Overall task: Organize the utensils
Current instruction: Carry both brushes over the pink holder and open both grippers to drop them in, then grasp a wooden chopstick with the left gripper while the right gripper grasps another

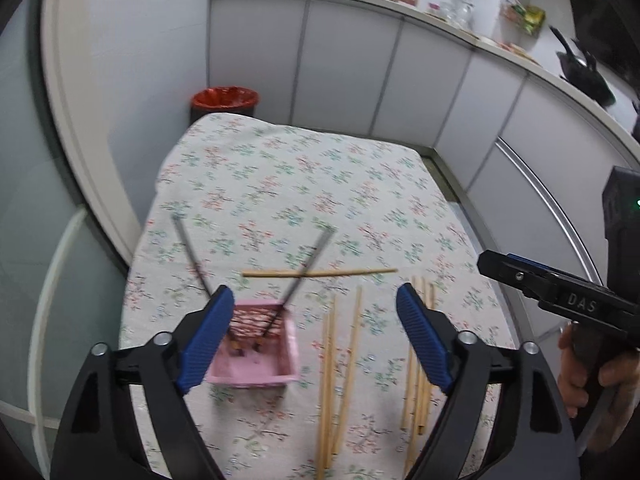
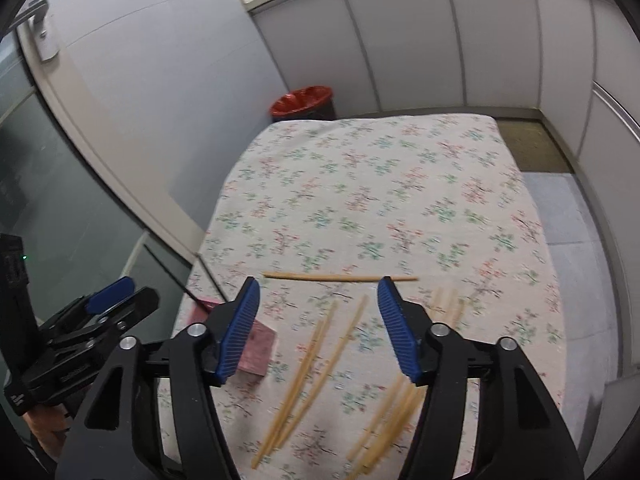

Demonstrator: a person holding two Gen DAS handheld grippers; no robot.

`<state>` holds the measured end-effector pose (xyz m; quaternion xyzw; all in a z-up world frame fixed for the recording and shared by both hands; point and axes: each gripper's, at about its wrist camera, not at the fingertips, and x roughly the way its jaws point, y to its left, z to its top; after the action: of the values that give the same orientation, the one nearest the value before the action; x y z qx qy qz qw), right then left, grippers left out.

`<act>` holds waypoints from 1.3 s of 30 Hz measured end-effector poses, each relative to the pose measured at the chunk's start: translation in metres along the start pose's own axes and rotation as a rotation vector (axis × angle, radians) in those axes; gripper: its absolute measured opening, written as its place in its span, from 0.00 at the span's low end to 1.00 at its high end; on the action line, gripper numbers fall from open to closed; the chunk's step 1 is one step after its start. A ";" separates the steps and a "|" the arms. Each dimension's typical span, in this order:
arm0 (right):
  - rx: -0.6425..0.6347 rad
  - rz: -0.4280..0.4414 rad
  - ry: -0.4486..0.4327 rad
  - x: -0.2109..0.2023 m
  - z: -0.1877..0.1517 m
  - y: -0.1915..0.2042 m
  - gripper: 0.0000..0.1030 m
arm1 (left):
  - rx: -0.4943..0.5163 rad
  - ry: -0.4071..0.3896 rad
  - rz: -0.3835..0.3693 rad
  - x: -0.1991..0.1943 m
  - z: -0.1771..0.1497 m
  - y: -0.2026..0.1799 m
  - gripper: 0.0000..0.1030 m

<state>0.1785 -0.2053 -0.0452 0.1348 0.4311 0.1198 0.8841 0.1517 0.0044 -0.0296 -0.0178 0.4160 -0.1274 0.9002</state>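
Note:
A pink basket (image 1: 256,356) stands on the floral table near its front left, with two dark chopsticks (image 1: 308,268) leaning out of it in a V. Wooden chopsticks lie loose on the cloth: one crosswise (image 1: 320,273), a group of three (image 1: 340,368) in the middle, and a bundle (image 1: 418,360) to the right. My left gripper (image 1: 316,336) is open and empty above the basket and the middle group. My right gripper (image 2: 318,328) is open and empty above the wooden chopsticks (image 2: 312,368); the basket (image 2: 256,350) sits behind its left finger.
The table (image 1: 280,184) has a floral cloth. A red-lined bin (image 1: 224,100) stands beyond its far left corner. White cabinets and a cluttered counter run along the back and right. A glass door is on the left.

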 end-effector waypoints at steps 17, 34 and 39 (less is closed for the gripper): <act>0.165 -0.184 0.155 0.010 -0.026 -0.107 0.91 | 0.142 0.269 0.018 0.098 -0.027 -0.089 0.88; 0.212 -0.259 0.289 0.033 -0.045 -0.150 0.93 | 0.051 0.396 0.030 0.206 -0.032 -0.071 0.50; 0.208 -0.264 0.300 0.035 -0.047 -0.151 0.93 | 0.016 0.418 0.017 0.221 -0.034 -0.064 0.33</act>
<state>0.1766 -0.3285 -0.1504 0.1485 0.5816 -0.0232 0.7994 0.2499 -0.1087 -0.2072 0.0195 0.5928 -0.1239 0.7955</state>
